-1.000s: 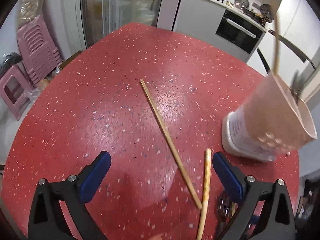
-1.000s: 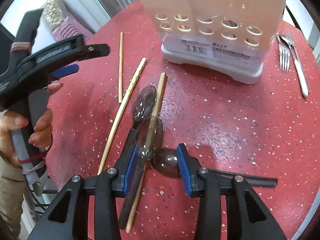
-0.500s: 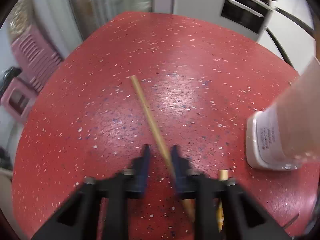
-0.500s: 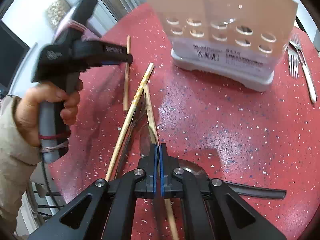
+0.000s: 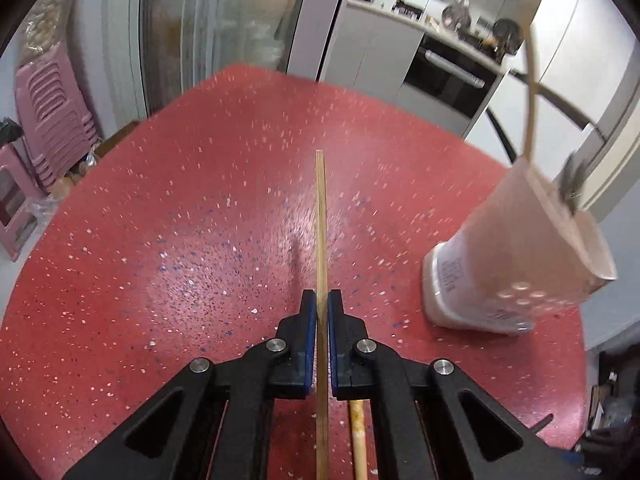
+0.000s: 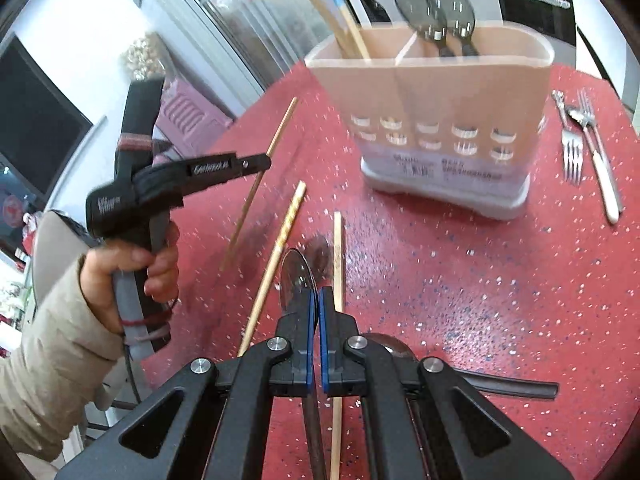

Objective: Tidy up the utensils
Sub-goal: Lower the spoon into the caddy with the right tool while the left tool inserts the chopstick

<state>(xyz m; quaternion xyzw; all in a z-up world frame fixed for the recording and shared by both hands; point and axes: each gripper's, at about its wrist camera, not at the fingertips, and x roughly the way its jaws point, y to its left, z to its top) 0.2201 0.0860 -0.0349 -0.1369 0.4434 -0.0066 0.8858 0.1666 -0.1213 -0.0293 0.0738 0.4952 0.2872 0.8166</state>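
Red speckled desk (image 5: 168,264) fills the left wrist view, where the left hand-held gripper (image 5: 322,312) has just clamped its blue pads on a thin wooden chopstick (image 5: 321,216) that runs straight ahead between them, a second chopstick (image 5: 357,432) lying just right of it under the gripper and the pale utensil holder (image 5: 516,264) well off to the right. From the right wrist view, the right hand-held gripper (image 6: 319,312) is pinched shut on the dark spoon (image 6: 294,280), whose bowl juts just beyond its tips, with another wooden chopstick (image 6: 338,260) just beside on the right, the holder (image 6: 440,120) farther ahead and forks (image 6: 572,152) beyond to its right.
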